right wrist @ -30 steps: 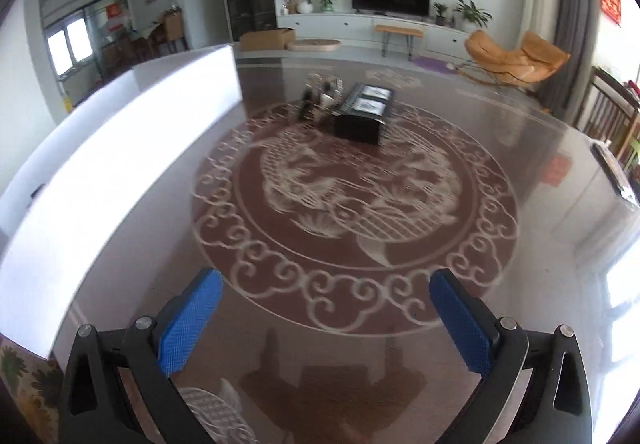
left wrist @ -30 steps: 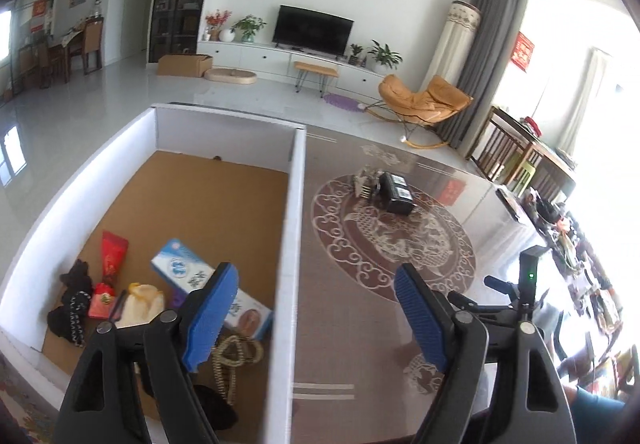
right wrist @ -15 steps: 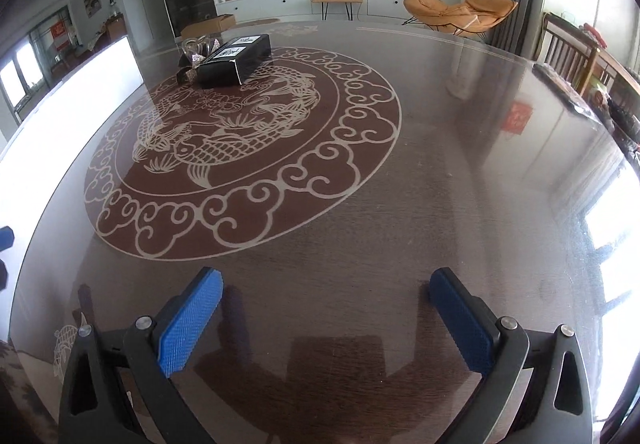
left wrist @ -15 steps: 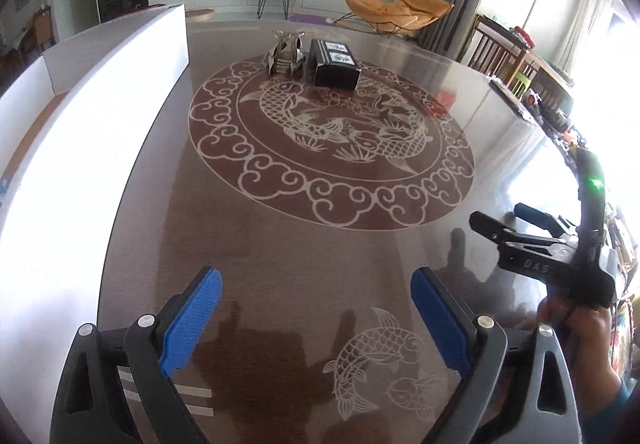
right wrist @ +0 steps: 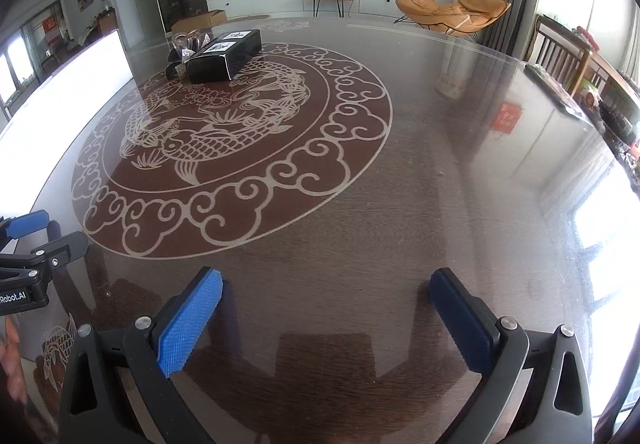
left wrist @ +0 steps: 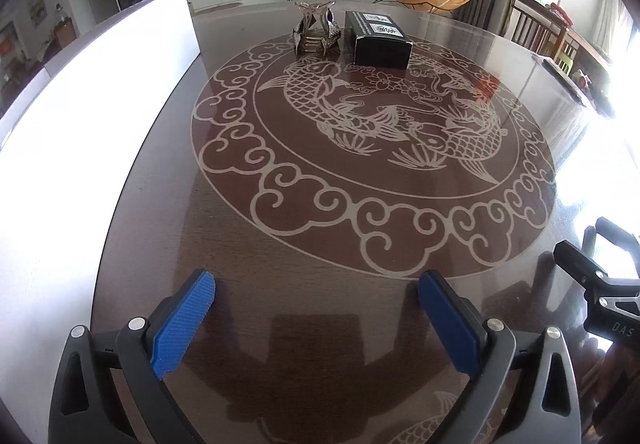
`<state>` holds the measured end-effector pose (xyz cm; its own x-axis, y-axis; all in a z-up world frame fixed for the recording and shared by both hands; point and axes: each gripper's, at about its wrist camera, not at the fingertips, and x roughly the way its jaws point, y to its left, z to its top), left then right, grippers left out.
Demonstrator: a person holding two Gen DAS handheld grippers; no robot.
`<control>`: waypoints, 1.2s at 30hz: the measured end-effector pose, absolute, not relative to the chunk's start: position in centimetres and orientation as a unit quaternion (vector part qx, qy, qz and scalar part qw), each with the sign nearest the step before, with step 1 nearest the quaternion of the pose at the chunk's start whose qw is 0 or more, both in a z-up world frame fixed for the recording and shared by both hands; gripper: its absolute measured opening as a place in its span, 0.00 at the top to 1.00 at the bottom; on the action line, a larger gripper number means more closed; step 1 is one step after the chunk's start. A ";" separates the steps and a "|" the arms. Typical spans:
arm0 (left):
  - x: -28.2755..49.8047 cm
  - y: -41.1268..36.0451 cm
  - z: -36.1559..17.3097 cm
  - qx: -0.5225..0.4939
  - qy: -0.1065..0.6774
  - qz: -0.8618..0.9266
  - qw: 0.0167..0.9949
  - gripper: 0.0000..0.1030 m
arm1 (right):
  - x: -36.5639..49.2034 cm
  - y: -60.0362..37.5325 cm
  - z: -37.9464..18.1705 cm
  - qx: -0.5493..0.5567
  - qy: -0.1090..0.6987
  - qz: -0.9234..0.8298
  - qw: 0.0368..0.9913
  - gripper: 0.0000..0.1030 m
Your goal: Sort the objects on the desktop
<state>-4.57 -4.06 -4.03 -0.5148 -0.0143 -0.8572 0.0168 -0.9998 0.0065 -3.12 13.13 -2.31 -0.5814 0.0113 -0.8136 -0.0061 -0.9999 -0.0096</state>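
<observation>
A black box [left wrist: 378, 39] and a silvery ornament [left wrist: 317, 28] stand at the far side of the glossy brown table [left wrist: 320, 228], well away from both grippers. The same black box [right wrist: 224, 55] and ornament [right wrist: 185, 51] show far left in the right wrist view. My left gripper [left wrist: 316, 286] hovers low over bare tabletop, its jaws opening wide with nothing between them. My right gripper [right wrist: 326, 282] is open over bare table, empty. The white sorting box's wall [left wrist: 100, 115] runs along the left; its inside is hidden.
The right gripper's black frame [left wrist: 600, 284] shows at the right edge of the left wrist view. The left gripper's fingers [right wrist: 36, 240] show at the left edge of the right wrist view. Chairs and clutter [right wrist: 592, 83] line the table's right side.
The left gripper left the spot above the white box with its sorted items, swung right and sank low over the table, jaws spreading. The right gripper's view turned right, then held still.
</observation>
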 end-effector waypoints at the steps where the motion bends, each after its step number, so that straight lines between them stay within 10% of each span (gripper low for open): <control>1: -4.8 -4.2 -3.9 0.491 0.001 -0.871 0.010 0.00 | -3.1 13.1 -2.3 -0.457 -0.003 0.889 0.005 0.00; 36: -6.0 -4.6 -3.9 0.466 -0.003 -0.885 -0.003 0.00 | -3.1 13.1 -2.3 -0.458 -0.003 0.889 0.005 0.00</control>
